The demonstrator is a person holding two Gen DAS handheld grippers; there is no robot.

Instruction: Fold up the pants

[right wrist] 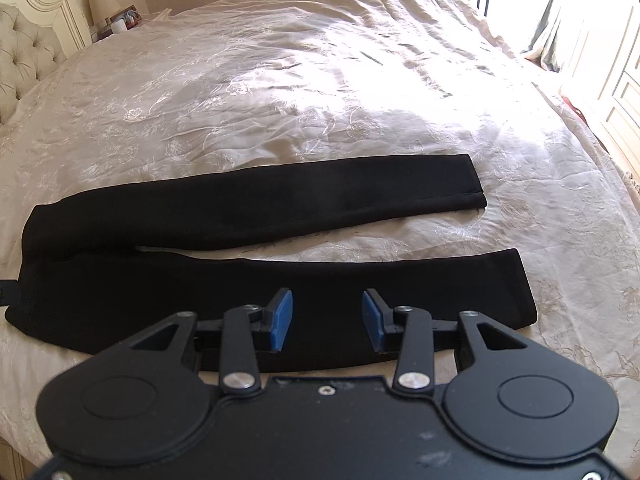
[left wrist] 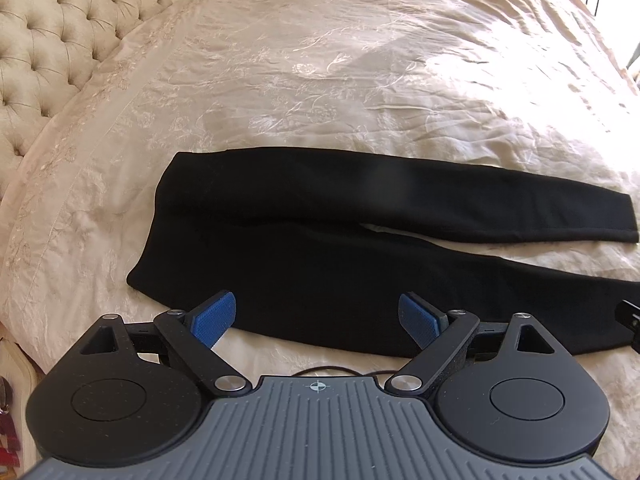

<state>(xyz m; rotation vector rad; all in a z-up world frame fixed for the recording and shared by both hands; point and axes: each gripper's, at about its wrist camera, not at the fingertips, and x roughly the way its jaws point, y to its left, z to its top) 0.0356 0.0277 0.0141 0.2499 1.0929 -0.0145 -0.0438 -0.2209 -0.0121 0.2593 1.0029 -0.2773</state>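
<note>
Black pants [left wrist: 320,240] lie flat on the cream bedspread [left wrist: 320,80], waistband to the left, both legs stretched right with a narrow gap between them. My left gripper [left wrist: 316,316] hovers above the near edge by the waist, open wide, nothing between its blue pads [left wrist: 214,320]. In the right wrist view the same pants [right wrist: 240,208] show both leg ends at the right. My right gripper [right wrist: 327,312] is open over the near leg, its blue pads [right wrist: 282,320] apart and holding nothing.
A tufted headboard [left wrist: 52,40] stands at the left. A bedside table with a lamp [right wrist: 103,2] sits beyond it. Curtains and white cupboards [right wrist: 612,80] are at the right. The other gripper's black tip [left wrist: 628,320] shows at the right edge.
</note>
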